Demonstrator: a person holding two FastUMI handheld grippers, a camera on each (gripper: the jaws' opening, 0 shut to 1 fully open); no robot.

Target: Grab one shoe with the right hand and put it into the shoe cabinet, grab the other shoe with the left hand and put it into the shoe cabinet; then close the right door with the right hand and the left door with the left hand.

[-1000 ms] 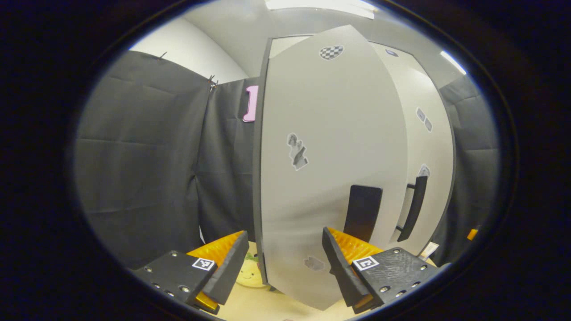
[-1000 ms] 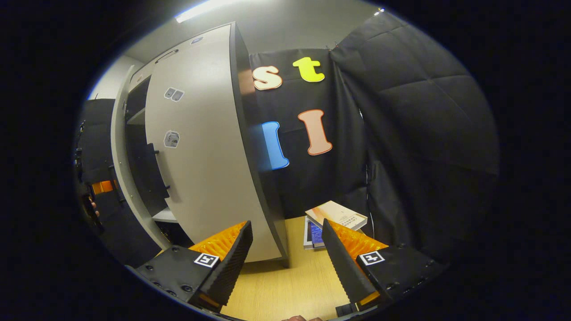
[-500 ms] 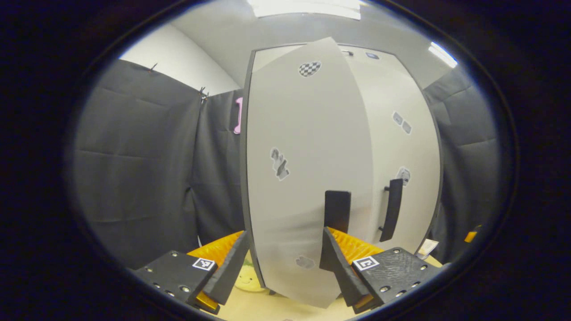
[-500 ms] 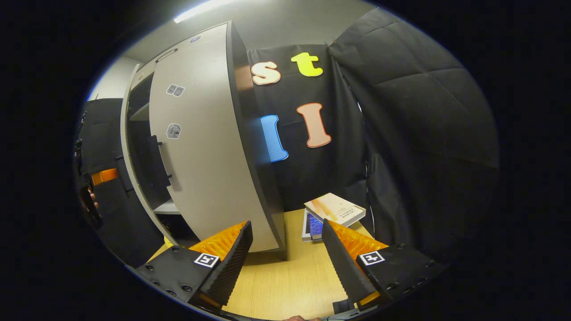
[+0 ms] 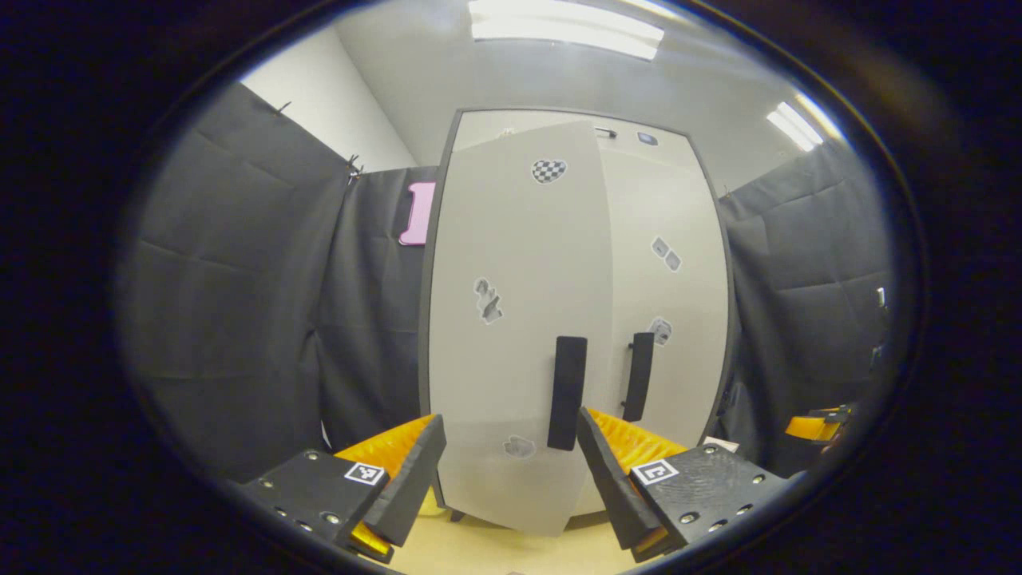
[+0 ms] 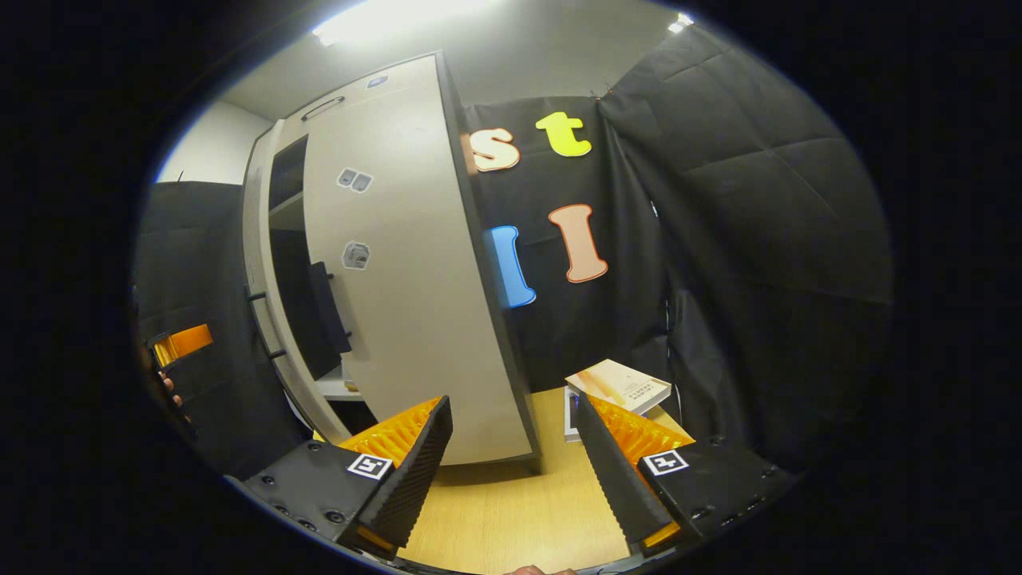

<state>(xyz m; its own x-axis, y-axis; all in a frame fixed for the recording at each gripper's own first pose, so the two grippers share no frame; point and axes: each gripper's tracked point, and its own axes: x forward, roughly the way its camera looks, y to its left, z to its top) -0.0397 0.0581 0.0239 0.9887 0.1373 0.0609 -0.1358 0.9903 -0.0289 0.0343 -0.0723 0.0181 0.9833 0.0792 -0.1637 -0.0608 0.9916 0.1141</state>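
Observation:
In the left gripper view the tall pale shoe cabinet (image 5: 519, 124) stands straight ahead. Its left door (image 5: 511, 319) is slightly ajar, the lower edge standing out from the frame, with a dark handle (image 5: 567, 391). The right door (image 5: 675, 303) lies flat against the cabinet beside its own handle (image 5: 639, 375). My left gripper (image 5: 511, 471) is open just in front of the left door, holding nothing. In the right gripper view the left door's edge (image 6: 259, 271) leaves a dark gap with a shelf (image 6: 335, 387) inside. My right gripper (image 6: 515, 471) is open over the table, beside the right door (image 6: 399, 303).
A stack of books (image 6: 615, 387) lies on the wooden table (image 6: 511, 511) to the right of the cabinet. Black cloth walls (image 5: 239, 303) close in on both sides. The left gripper (image 6: 180, 343), with a hand on it, sits at the right gripper view's left edge.
The left door has swung from well open to almost against the cabinet. My left gripper has drawn back, so the whole cabinet front is now in its view. The right gripper has shifted only slightly.

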